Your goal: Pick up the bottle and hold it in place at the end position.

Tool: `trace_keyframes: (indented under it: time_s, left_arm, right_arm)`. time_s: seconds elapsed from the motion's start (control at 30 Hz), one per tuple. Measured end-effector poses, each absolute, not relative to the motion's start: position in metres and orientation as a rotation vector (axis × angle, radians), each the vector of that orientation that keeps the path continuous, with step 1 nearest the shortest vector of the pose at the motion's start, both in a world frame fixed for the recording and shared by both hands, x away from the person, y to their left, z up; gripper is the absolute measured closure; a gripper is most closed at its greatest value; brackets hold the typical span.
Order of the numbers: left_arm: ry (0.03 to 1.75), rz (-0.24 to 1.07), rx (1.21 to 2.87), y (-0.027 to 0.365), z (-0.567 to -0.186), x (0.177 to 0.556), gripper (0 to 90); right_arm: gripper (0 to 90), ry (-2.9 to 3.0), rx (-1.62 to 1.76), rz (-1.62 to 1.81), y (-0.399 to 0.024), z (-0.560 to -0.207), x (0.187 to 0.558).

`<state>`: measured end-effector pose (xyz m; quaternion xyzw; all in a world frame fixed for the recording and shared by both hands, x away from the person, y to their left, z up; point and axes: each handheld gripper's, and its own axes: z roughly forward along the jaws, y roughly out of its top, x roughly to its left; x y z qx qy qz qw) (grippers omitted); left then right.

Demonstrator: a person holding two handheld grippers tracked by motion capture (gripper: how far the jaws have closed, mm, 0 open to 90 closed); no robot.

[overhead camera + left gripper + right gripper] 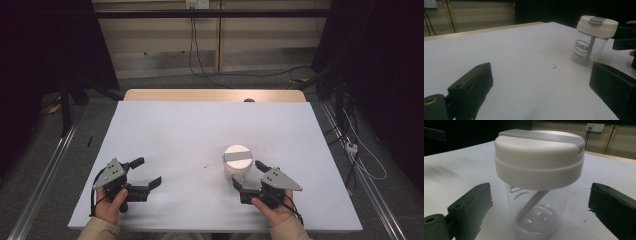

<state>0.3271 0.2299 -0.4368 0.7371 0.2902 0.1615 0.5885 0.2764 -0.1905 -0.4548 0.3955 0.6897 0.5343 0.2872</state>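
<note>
A clear plastic cup (236, 161) with a white lid and a grey flip tab stands upright on the white table, right of centre. A white straw leans inside it. My right gripper (248, 176) is open just in front of the cup, its jaws spread to either side without touching. In the right gripper view the cup (537, 182) stands close between the jaws. My left gripper (146, 173) is open at the front left, well away, with nothing between its jaws. From the left gripper view the cup (594, 40) shows at the upper right, with printed lettering.
The white sheet (210, 130) covers a wooden table, whose bare far edge (215, 95) shows. A few small crumbs (205, 165) lie left of the cup. Cables run over the grey floor behind and to the right. Metal rails flank the table.
</note>
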Motion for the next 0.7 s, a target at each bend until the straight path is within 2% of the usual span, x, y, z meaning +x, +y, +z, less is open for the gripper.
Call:
trace_keyframes:
  time_s: [0.7]
  left_arm:
    - [0.675, 0.368, 1.722, 0.230, -0.438, 0.328, 4.6]
  right_arm:
    - [7.2, 1.826, 1.156, 1.372, -0.171, -0.458, 0.298]
